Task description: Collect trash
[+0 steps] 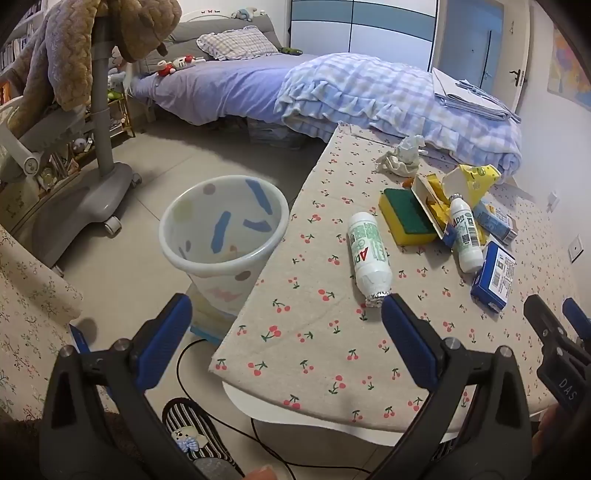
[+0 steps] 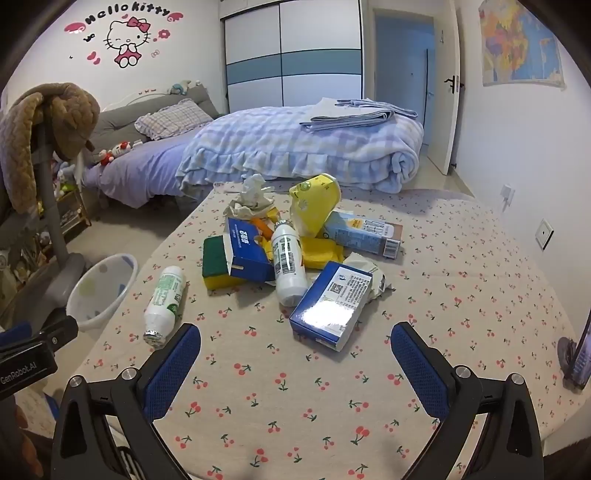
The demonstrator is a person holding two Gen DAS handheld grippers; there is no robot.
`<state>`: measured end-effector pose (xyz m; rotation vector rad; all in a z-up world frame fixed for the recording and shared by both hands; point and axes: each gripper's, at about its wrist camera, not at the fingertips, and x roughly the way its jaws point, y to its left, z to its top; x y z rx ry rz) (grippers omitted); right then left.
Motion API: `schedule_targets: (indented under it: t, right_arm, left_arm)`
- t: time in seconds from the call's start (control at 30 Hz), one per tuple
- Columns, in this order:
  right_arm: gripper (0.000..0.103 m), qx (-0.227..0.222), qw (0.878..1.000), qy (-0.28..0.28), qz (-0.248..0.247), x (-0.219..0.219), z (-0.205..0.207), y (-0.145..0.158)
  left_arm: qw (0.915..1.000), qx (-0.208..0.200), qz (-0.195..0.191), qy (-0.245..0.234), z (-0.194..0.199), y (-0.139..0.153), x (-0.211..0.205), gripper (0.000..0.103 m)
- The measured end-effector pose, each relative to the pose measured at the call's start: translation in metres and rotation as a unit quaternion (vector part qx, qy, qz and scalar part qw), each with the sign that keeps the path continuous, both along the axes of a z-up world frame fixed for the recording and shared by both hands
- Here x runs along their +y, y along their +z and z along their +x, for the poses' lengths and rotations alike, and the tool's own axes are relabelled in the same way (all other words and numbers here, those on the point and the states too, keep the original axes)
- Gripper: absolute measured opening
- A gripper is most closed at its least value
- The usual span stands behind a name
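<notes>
- Both of your grippers hang over the near edge of the worktop [image 2: 461,266], angled down: left gripper [image 1: 286,314] with jaws spread wide and nothing between them, right gripper [image 2: 295,341] just as wide and just as empty.
- The trash sits heaped mid-worktop. One white bottle [image 1: 367,258] lies on its side apart from the pile, foil mouth just beside your left gripper's right pad; probably the easiest first pick.
- The bin [image 1: 225,229], white with coloured patches, stands on the floor hard against the worktop's left edge, within reach for drops from your left side, I'd say.
- In the heap: a second white bottle [image 2: 288,266] leaning across a blue carton [image 2: 247,251], a green-and-yellow sponge [image 1: 406,216], a blue box [image 2: 330,304] nearest your right gripper, a yellow carton [image 2: 316,205], crumpled tissue [image 2: 251,194].
- Writing: "AD" on the bottles, "Hello Kitty" on the wall [image 2: 127,16], "GenRobot.AI" and "DAS" on the gripper bodies. The box print is too small to read.
</notes>
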<state>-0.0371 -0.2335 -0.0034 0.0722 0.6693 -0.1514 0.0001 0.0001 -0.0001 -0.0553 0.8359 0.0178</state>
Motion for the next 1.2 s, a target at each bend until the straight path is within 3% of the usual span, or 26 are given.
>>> schedule_targets:
  t: [1.2]
  right_arm:
    - [0.103,0.014,1.0,0.001,0.023,-0.003,0.004,-0.008]
  left_arm:
    - [1.0,0.002,0.001,-0.001,0.001,0.0,-0.002,0.102]
